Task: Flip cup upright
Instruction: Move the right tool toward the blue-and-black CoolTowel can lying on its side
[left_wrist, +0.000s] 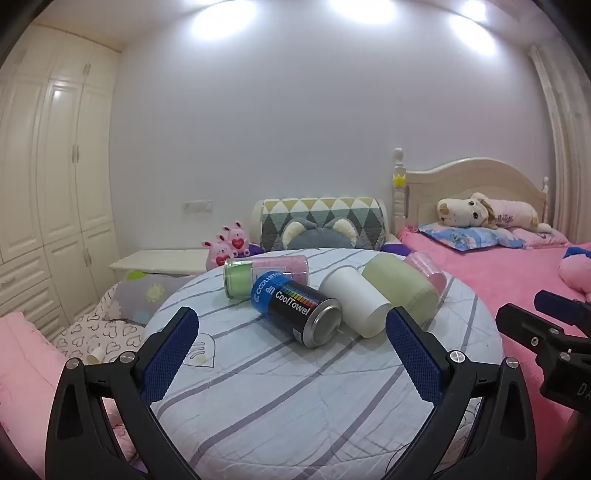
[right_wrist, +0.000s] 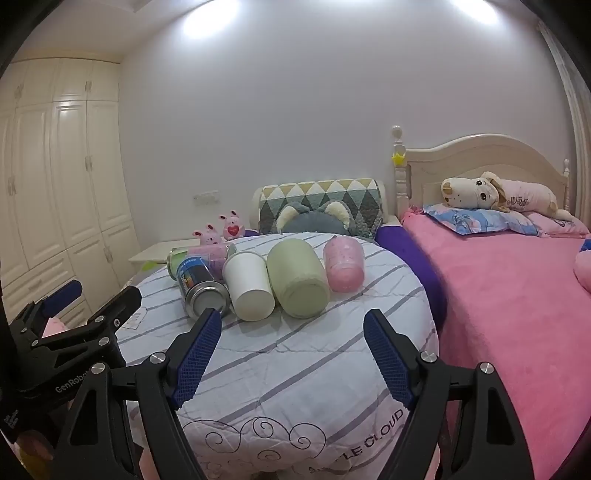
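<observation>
Legible text, both wrist views:
- Blue-and-black can (left_wrist: 295, 314), lying on its side on the striped cover: "CoolTowel" in white along the black body; "COOLTIME" partly readable on the blue band, last letters unclear
- Striped cover (right_wrist: 295, 387), near edge, right wrist view: purple embroidered "LE CLOUD", start of the word cut off
- Left gripper (right_wrist: 70, 306) body, right wrist view: white "GenRobo", remainder hidden
- Pink plush pillow (right_wrist: 517, 201) on the bed: small characters, unreadable

Bright ceiling lights (left_wrist: 362, 9) blown out, fisheye-bent edges, soft haze
</observation>
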